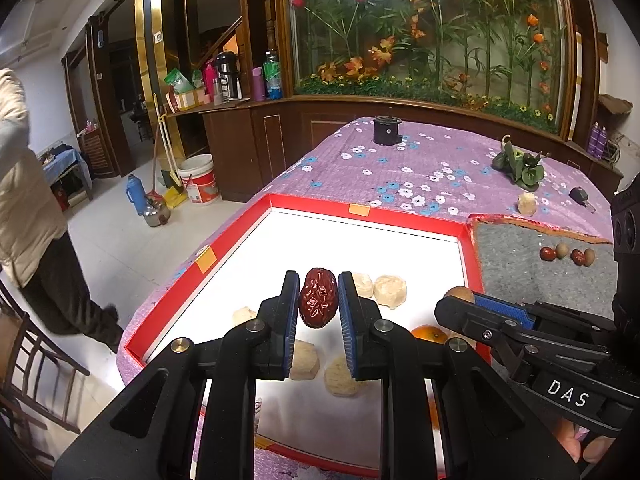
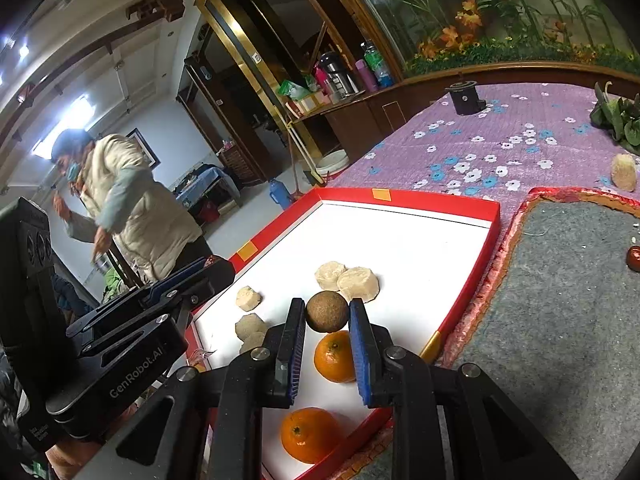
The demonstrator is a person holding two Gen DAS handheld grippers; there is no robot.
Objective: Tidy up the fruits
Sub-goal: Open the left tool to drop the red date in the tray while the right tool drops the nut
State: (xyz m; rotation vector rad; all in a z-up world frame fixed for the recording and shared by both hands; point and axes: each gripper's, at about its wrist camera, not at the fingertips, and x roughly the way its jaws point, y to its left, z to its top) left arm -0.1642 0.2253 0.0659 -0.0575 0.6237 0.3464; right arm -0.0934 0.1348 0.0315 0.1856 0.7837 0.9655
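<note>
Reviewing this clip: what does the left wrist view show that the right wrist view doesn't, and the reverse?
Only the left wrist view shows the red date pinched between the left gripper fingers, and the row of small fruits on the grey mat.

Only the right wrist view shows the two oranges whole in the tray and the brown round fruit fully, held in the right gripper.

Both show the red-rimmed white tray, the pale chunks in it, the purple floral cloth and a person in a pale jacket.

Wrinkled red date between left hand-held gripper pads, above red-rimmed tray.
</note>
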